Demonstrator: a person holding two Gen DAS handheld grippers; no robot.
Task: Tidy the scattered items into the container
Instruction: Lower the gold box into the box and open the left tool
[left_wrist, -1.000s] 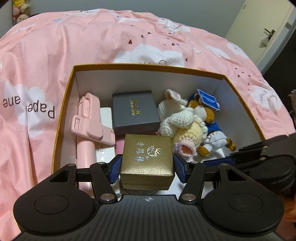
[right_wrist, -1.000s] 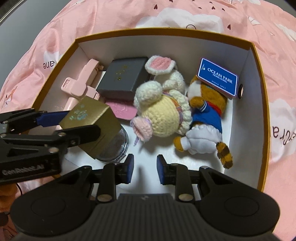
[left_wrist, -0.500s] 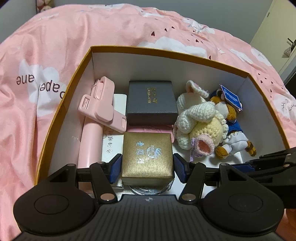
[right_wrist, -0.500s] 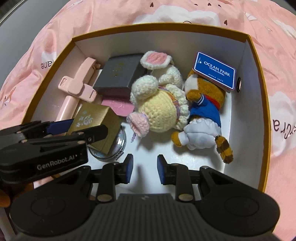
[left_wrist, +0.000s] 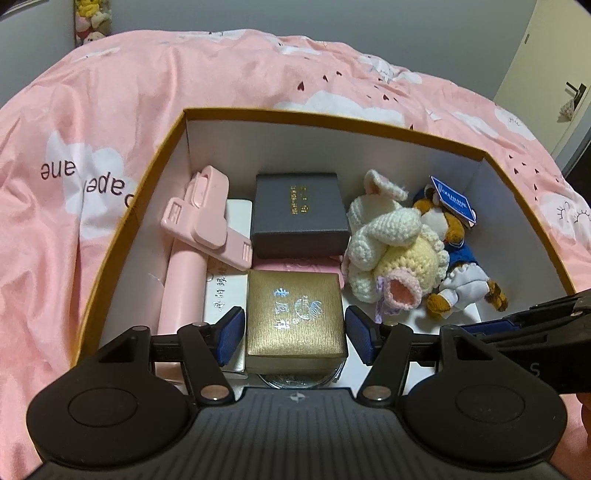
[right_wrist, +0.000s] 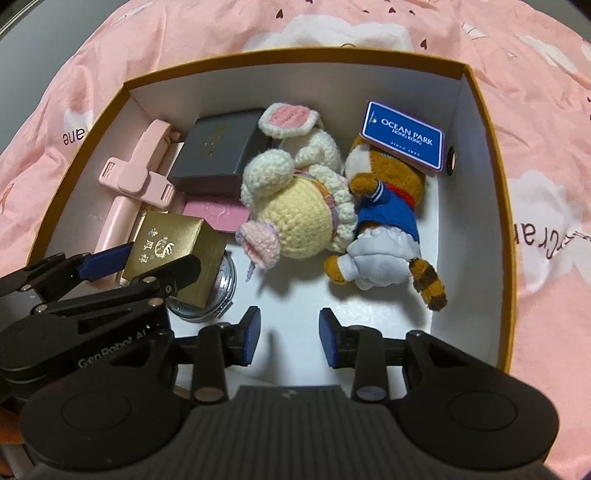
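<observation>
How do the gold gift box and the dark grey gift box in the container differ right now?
The gold gift box sits between the left gripper's opening jaws, perched on a round glass-topped item; the dark grey gift box lies farther back, untouched. The gold one has a shiny textured lid with silvery print; the grey one is matte with small gold lettering. Both are closed, squarish boxes inside the container.

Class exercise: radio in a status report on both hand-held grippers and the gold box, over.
Left hand-held gripper opening, pads just clear of gold box. Gold box inside container, sitting on round glass item. Right hand-held gripper opening, empty, over bare floor. Nothing in the way.
</observation>
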